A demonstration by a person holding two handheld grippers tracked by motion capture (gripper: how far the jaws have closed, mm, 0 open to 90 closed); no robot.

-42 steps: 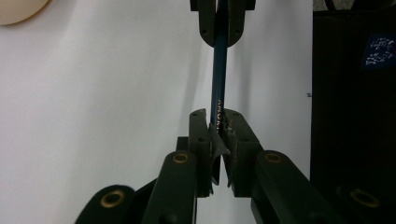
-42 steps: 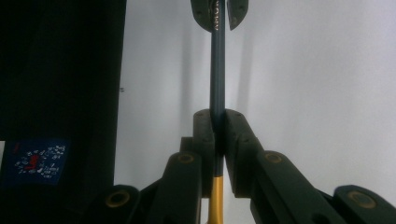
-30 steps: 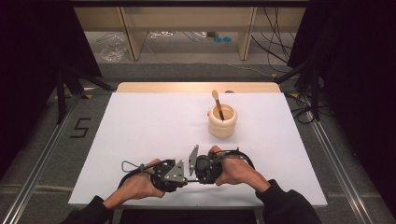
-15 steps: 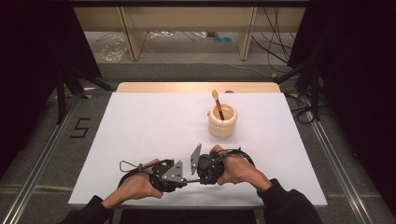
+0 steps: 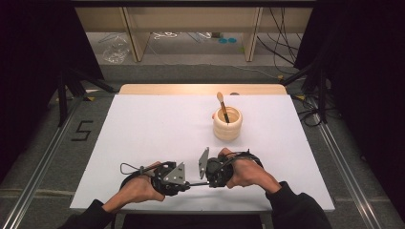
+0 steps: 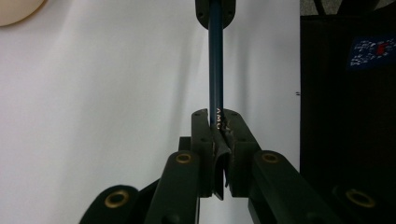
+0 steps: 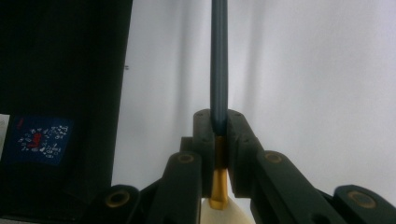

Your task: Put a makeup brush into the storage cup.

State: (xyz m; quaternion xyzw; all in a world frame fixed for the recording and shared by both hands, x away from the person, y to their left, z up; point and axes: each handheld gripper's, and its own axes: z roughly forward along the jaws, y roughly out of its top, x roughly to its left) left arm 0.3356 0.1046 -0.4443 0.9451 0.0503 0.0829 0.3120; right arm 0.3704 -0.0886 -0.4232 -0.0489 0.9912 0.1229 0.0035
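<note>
Left gripper (image 5: pixel 187 183): jaws closed down tight on one end of a thin dark blue brush (image 5: pixel 197 183), the pads pressing its handle where the pale lettering sits. In the left gripper view the handle (image 6: pixel 215 65) runs straight out from between the jaws and ends in the jaws of the other gripper, directly ahead.

Right gripper (image 5: pixel 206 183): jaws likewise clamped on the brush, at the opposite end. In the right gripper view a gold metal collar (image 7: pixel 218 184) sits between and just behind the pads, with the blue handle (image 7: pixel 218 60) running on ahead of them (so the bristle end, hidden behind the jaws, appears to lie on this side).

Governing relation: the brush spans the short gap between the two grippers, its long axis level and in line with both sets of jaws, the two pointing at each other. Neither hand is nearer; each holds an end. Any coming move, in my judgement, must keep both hands on this line or release one end first.

Appearance of the brush: slim, round, glossy dark blue, straight, no visible bend.

Further out: a pale wooden ribbed cup (image 5: pixel 227 123) stands well beyond the right gripper on the white table (image 5: pixel 143 129), upright, holding another brush (image 5: pixel 222 106) that leans out of it.
</note>
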